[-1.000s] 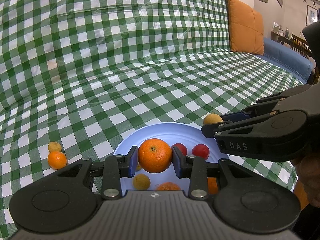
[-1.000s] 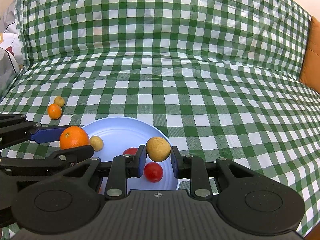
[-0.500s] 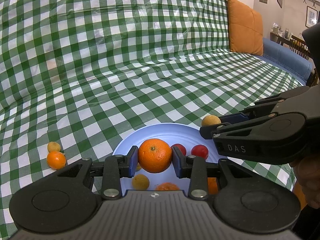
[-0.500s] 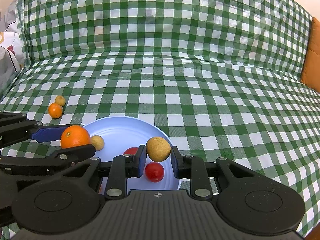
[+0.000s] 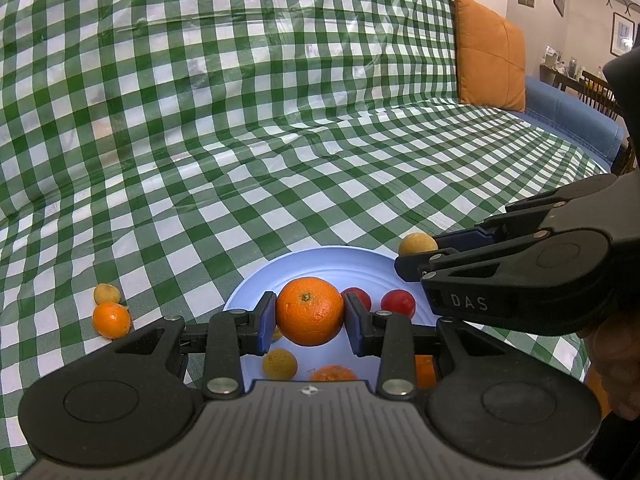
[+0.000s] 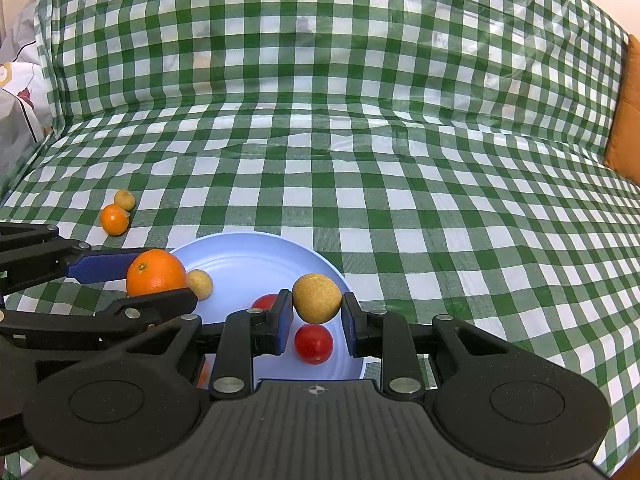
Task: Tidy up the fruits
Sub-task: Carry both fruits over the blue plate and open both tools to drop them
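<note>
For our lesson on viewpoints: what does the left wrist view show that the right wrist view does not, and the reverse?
Only the left wrist view shows the blue sofa edge, wall pictures and a peeled orange piece on the plate. Only the right wrist view shows white fabric at far left. Both show the blue plate, the left gripper shut on the orange, the right gripper shut on the tan fruit, and two tomatoes.

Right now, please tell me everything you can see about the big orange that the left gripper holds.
The big orange is round and bright, with dimpled peel and a small green stem scar facing the camera. The left gripper is shut on it, one blue pad pressing each side. It hangs above the left part of the light blue plate, touching nothing but the pads, as far as both views show.
</note>
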{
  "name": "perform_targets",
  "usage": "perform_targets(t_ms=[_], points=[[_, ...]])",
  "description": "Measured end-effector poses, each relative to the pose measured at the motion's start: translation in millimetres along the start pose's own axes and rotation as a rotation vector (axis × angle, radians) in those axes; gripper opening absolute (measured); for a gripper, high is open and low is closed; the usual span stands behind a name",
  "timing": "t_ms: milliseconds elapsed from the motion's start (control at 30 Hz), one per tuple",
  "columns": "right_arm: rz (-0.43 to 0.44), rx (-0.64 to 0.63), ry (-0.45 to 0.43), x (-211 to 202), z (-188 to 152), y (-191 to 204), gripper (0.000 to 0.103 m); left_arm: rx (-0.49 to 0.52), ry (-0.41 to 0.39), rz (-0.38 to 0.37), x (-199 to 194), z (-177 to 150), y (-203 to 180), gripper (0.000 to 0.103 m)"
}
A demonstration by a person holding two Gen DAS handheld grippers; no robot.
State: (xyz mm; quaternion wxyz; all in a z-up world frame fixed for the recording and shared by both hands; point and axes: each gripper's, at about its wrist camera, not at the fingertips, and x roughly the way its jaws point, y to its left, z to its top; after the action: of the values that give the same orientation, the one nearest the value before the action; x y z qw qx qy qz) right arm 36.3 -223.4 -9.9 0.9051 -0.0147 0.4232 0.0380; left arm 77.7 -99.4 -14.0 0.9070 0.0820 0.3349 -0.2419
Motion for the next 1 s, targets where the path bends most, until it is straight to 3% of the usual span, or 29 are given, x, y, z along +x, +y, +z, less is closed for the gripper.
perform_targets(t_ms=[700, 1000], points=[[0.006, -0.009, 0.011, 3.5, 1.3, -4.6, 0.029, -0.010, -0.003, -0.006, -0.8, 0.5, -1.6, 0.041], [0.005, -0.011, 0.007, 3.2, 0.8, -4.7, 0.029, -0.019, -0.010, -0.002, -2.1, 2.2, 2.0, 0.034]])
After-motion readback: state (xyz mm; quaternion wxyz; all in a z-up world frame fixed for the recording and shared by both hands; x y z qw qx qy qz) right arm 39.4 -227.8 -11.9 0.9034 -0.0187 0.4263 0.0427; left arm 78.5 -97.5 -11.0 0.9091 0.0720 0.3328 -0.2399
